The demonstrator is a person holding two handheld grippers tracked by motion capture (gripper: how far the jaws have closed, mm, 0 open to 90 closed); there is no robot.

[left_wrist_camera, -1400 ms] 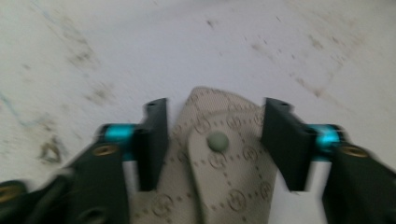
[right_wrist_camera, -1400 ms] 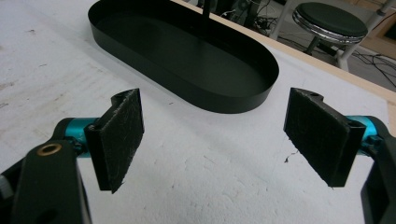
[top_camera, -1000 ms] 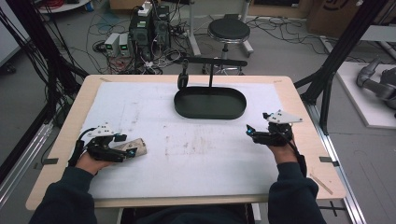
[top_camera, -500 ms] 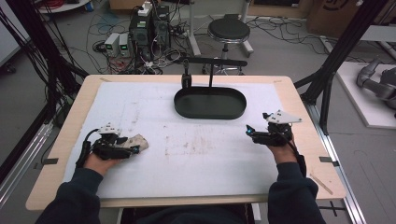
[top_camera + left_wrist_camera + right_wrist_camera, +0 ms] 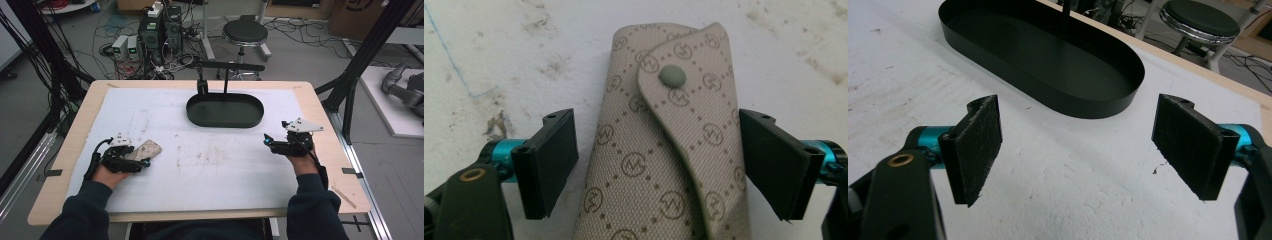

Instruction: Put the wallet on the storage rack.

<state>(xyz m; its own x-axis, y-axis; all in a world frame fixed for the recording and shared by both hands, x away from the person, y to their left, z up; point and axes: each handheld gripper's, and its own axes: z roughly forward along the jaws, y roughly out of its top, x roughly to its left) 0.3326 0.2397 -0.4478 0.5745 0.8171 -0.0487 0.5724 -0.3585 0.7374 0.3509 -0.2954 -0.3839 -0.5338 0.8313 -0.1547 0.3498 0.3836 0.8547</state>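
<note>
Since the earlier frames, the left gripper (image 5: 142,161) has been shifted only a little along the near left part of the table (image 5: 320,107), while the right gripper (image 5: 270,142) has been kept where it was. The jaws of the left gripper have just been opening, and the patterned beige case (image 5: 147,149) is seen between them.

From the left gripper view, the case (image 5: 664,165) is laid flat on the white mat (image 5: 524,50), its flap closed by a round stud (image 5: 672,76) toward 12 o'clock. The two black pads (image 5: 551,160) are held apart at 9 and 3 o'clock of the case, a narrow strip of mat being visible between each pad and the fabric, so nothing is gripped.

From the high view, the case is found at about 8 o'clock from the black oval tray (image 5: 225,111), well apart from it. The right gripper is held at about 4 o'clock from the tray. From the right gripper view, its jaws are spread wide with bare mat between them, and the tray (image 5: 1048,60) is seen toward 12 o'clock.
</note>
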